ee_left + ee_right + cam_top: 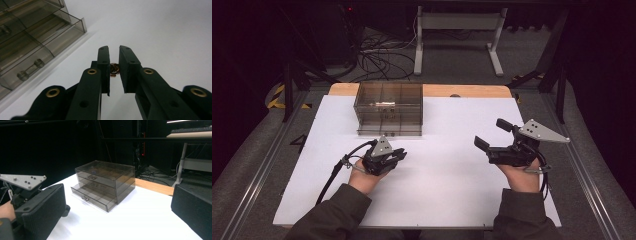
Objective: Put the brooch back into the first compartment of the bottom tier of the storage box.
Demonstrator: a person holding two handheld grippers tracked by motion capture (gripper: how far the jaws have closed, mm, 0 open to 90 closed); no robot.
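Underfoot for both tools, a white table top (447, 185), matte and bare between the hands. Left gripper (398, 155) sits low over it, jaws nearly together and pinching a small coppery ring-like object (114, 69) between the pads; what it is exactly, too small to tell. Right gripper (492, 135) is held off to the side, well apart from the left, jaws spread wide with nothing between them.

Just ahead of the left gripper: a smoky clear drawer box (388, 108), three tiers, bottom drawer (93, 197) pulled out toward the hands. Nothing stands between gripper and drawer.

Beyond the box, a strip of wooden edge (462, 90). Farther back, grey floor, loose black cables (379, 57), white desk legs (457, 35). Room dark all round.
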